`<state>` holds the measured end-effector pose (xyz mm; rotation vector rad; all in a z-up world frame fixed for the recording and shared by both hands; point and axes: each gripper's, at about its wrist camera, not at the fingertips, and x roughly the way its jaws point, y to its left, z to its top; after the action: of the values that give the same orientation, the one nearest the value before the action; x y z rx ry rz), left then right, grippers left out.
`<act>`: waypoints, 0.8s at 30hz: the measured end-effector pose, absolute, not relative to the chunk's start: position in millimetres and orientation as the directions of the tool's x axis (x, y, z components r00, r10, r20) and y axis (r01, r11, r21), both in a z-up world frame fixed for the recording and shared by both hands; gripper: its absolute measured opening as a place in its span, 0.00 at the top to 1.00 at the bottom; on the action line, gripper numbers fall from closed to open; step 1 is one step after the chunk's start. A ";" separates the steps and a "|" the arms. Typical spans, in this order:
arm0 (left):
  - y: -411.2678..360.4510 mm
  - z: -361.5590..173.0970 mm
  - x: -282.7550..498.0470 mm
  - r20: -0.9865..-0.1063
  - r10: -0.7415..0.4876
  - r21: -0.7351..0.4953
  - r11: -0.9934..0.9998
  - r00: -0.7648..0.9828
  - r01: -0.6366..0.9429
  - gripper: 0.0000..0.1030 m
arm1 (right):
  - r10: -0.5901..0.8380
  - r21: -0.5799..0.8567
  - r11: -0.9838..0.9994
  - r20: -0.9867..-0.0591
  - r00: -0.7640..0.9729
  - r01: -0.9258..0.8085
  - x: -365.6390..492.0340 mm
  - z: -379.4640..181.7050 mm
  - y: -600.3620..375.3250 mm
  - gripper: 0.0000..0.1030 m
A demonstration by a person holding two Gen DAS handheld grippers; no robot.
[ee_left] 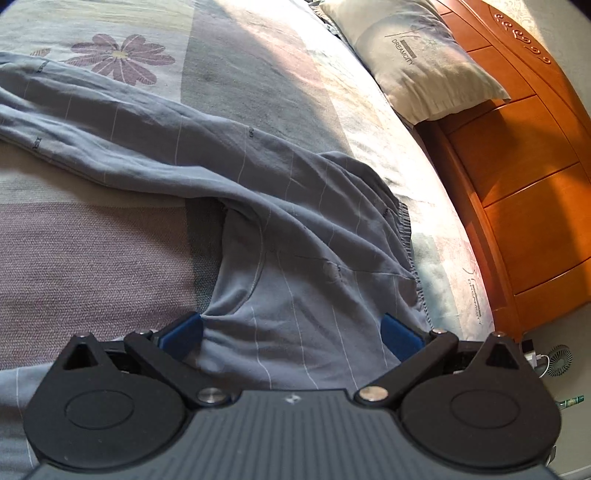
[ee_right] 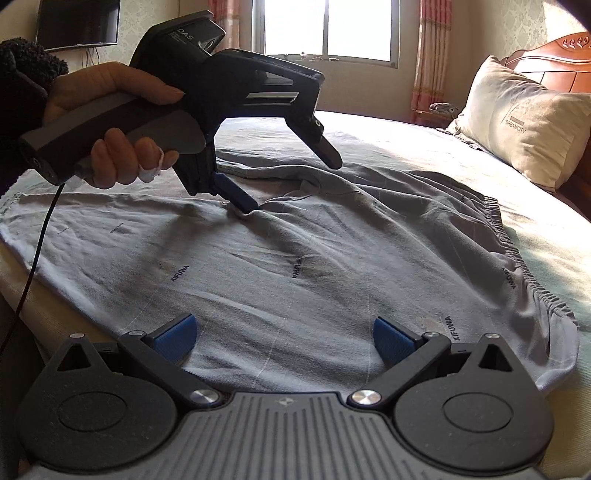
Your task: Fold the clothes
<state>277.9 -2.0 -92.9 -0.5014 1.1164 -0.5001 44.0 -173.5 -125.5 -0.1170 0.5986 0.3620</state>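
The grey trousers [ee_right: 295, 266] are spread flat across the bed [ee_right: 535, 221], directly ahead of and beneath the right gripper [ee_right: 284, 338]. The elastic waistband [ee_right: 517, 254] lies to that gripper's right, and the legs run off to its left. Thin pale stripes and small dark lettering are seen on the cloth.

The right gripper is held wide open just above the near edge of the trousers; nothing is held between its blue pads [ee_right: 175, 338].

Beyond it and to its left, the left gripper [ee_right: 242, 206] is seen pointing down into the middle of the trousers, a blue finger pressed into a small pucker of cloth. In its own view the left gripper [ee_left: 291, 332] is spread wide, with trouser fabric [ee_left: 295, 236] lying between the blue pads [ee_left: 183, 332] and bunched against the left one. Whether the cloth is actually gripped cannot be told. A hand [ee_right: 110, 122] is wrapped round the left gripper's handle, with a dark fuzzy sleeve [ee_right: 22, 81] behind it.

A pillow [ee_right: 524, 122] is set far right of the right gripper against an orange wooden headboard [ee_left: 517, 177]. A window [ee_right: 328, 26] stands straight ahead.
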 end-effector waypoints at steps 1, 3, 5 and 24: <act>-1.4 -89.3 276.6 -0.709 -0.603 -0.603 0.787 0.365 0.129 0.01 | 0.298 -0.005 0.931 -0.570 0.766 -0.365 44.0 -125.7 -173.3 0.00; 0.1 -79.8 270.5 -0.711 -0.588 -0.579 0.801 0.386 0.152 0.01 | 0.295 -0.008 0.932 -0.569 0.768 -0.364 43.6 -126.0 -172.7 0.00; 3.6 -64.2 256.2 -0.722 -0.555 -0.523 0.829 0.414 0.199 0.01 | 0.292 -0.011 0.932 -0.567 0.770 -0.362 43.3 -126.3 -172.1 0.00; 34.7 -93.8 117.6 -0.826 -0.159 -0.045 0.975 0.540 0.219 0.01 | 0.253 -0.017 0.948 -0.560 0.789 -0.317 36.9 -126.1 -172.0 0.00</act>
<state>117.6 34.7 -93.8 0.0661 0.9748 -0.2247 36.9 -172.0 -126.1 -0.1117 0.5862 0.3076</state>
